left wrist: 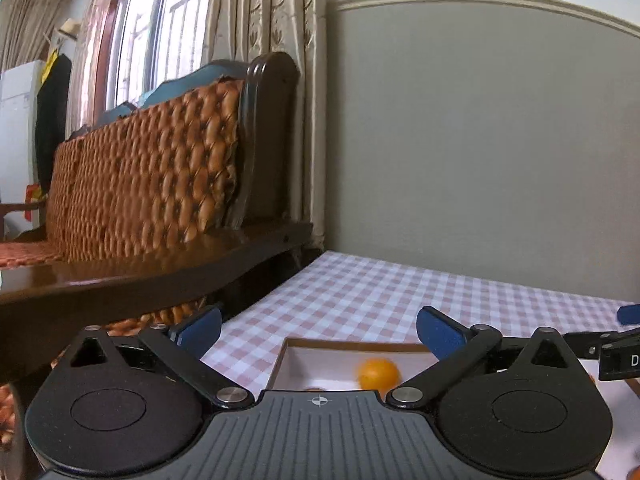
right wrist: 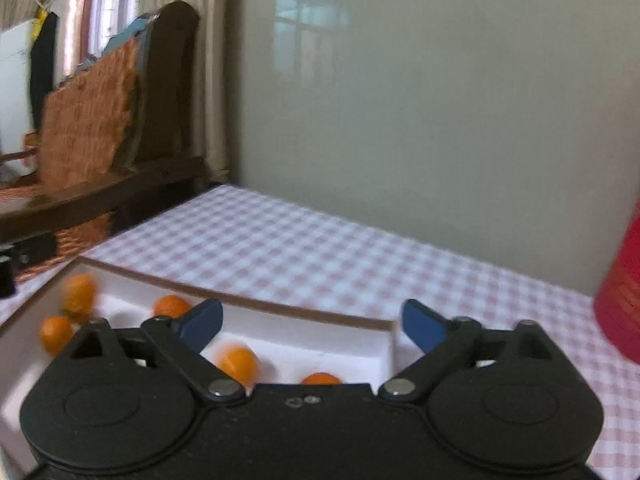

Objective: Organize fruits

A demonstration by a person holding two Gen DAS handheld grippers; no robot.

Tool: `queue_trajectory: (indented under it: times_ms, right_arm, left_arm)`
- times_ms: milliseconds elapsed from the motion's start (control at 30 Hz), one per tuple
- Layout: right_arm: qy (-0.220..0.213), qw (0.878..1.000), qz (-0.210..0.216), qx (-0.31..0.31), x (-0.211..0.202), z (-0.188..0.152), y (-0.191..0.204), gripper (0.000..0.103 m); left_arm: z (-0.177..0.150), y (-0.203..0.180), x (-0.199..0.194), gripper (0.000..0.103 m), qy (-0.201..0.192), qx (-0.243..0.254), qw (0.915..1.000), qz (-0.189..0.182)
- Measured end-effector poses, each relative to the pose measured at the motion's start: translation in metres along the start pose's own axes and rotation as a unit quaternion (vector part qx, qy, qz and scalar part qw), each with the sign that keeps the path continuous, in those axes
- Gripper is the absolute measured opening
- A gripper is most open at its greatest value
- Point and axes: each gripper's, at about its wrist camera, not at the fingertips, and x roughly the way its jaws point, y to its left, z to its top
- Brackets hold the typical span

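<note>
Left gripper (left wrist: 319,330) with jaws spread wide, blue pads (left wrist: 436,336) far apart, nothing between them. Just ahead of and below the jaws, a white tray (left wrist: 298,364) with a brown rim on the checked cloth (left wrist: 360,296). Inside the tray, slightly right of the jaws' midline and below the pads, one orange (left wrist: 378,374), blurred, free of both pads. Beyond the right jaw, at the frame's edge, part of the other gripper, black with a blue tip. Left of the jaws, a dark wooden bench (left wrist: 160,272) with a woven backrest (left wrist: 148,168); ahead, a grey wall (left wrist: 480,140).

Right gripper (right wrist: 312,322) also wide open, pads (right wrist: 202,322) well apart and touching no fruit. Same tray's rim (right wrist: 280,306) running just ahead of the pads, its right end wall (right wrist: 390,350) near the right jaw's inner side. Between the jaws and below them, one orange (right wrist: 239,364), blurred, close to the left jaw; a second orange (right wrist: 320,379) nearer the midline, half hidden by the gripper body. Left of the left jaw, three more: one (right wrist: 171,306) just beside the left pad, one (right wrist: 79,292) further out and smeared, one (right wrist: 57,334) lowest, at the left jaw's outer edge. All five inside the tray. Far right of the right jaw, a red canister (right wrist: 624,292) on the cloth, cut by the frame. Whole right view soft with blur.
</note>
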Motion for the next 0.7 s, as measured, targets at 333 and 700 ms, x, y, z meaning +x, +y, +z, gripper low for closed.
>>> queue_trajectory:
  times_ms: [333,700]
  right_arm:
    - [-0.015,1.0,0.007,0.018,-0.004,-0.003,0.003,0.097]
    - [-0.007,1.0,0.009,0.02,-0.019,-0.002,0.0,0.097]
  left_arm:
    - [-0.005,0.004,-0.003,0.103,0.011,0.004,0.9999,-0.004]
    - [-0.001,0.0,-0.016,0.103,0.006,0.014,0.9998,-0.009]
